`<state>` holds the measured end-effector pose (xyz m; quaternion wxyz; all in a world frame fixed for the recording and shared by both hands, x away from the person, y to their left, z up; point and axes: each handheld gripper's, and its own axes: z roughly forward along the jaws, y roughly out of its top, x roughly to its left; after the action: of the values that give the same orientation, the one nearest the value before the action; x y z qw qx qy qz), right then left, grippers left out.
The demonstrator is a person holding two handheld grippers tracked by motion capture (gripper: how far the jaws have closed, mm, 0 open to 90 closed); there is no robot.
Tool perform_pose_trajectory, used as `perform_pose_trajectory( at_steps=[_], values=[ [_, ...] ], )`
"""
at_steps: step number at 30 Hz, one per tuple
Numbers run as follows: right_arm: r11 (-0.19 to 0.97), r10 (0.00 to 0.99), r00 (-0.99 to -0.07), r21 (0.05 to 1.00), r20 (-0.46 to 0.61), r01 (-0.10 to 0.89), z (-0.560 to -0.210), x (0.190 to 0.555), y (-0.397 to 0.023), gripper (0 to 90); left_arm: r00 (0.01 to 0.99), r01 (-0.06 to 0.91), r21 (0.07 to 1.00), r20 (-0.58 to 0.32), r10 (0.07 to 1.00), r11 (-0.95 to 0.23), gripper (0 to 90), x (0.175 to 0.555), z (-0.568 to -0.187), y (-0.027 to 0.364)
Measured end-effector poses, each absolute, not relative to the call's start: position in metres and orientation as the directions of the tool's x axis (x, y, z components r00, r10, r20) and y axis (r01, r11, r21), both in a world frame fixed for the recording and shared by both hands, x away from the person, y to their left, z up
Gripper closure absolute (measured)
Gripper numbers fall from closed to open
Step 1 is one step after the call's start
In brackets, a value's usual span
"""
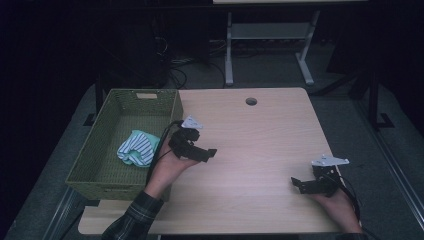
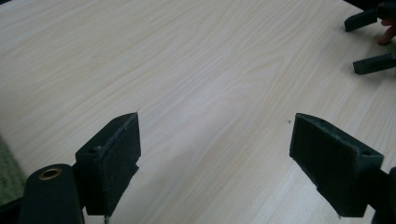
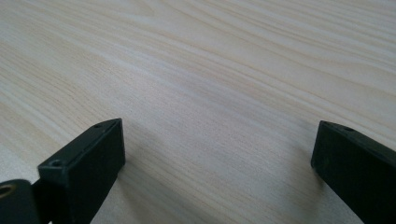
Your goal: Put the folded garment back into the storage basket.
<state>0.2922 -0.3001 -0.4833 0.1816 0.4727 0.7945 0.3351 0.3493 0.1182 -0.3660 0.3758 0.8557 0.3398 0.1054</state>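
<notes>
Dark room, pale wood table [image 1: 260,145] under a fixed overhead camera; green woven basket [image 1: 100,177] sat at the table's left edge. Striped cloth [image 1: 136,148], white and teal, lay crumpled in a loose heap on the basket floor near its right wall, soft and likely to drape or snag if lifted. Left gripper [image 1: 202,154] hovered over bare wood just right of the basket, jaws spread wide, nothing between them. Right gripper [image 1: 298,184] rested low near the table's right front, jaws likewise wide and empty. Risk as judged: the left gripper pointed away from the cloth, so reaching back could knock the basket wall or pinch only a fold and let the cloth slip.
</notes>
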Motion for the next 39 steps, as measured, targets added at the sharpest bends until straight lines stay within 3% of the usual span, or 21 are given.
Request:
perform_pose_trajectory(
  at_steps=[11, 25, 39],
  values=[
    [0.329, 0.873, -0.488, 0.704, 0.028, 0.629, -0.483, 0.292, -0.300, 2.3, 0.778, 0.471, 0.690, -0.031, 0.628, -0.549, 15.7, 0.338, -0.405, 0.089],
    [0.330, 0.873, -0.488, 0.704, 0.028, 0.629, -0.483, 0.292, -0.300, 2.3, 0.773, 0.496, 0.656, -0.036, 0.633, -0.569, 15.3, 0.340, -0.454, 0.080],
    [0.332, 0.871, -0.490, 0.704, 0.027, 0.628, -0.483, 0.292, -0.300, 2.3, 0.778, 0.484, 0.637, 0.000, 0.629, -0.599, 14.4, 0.338, -0.469, 0.078]
  ],
)
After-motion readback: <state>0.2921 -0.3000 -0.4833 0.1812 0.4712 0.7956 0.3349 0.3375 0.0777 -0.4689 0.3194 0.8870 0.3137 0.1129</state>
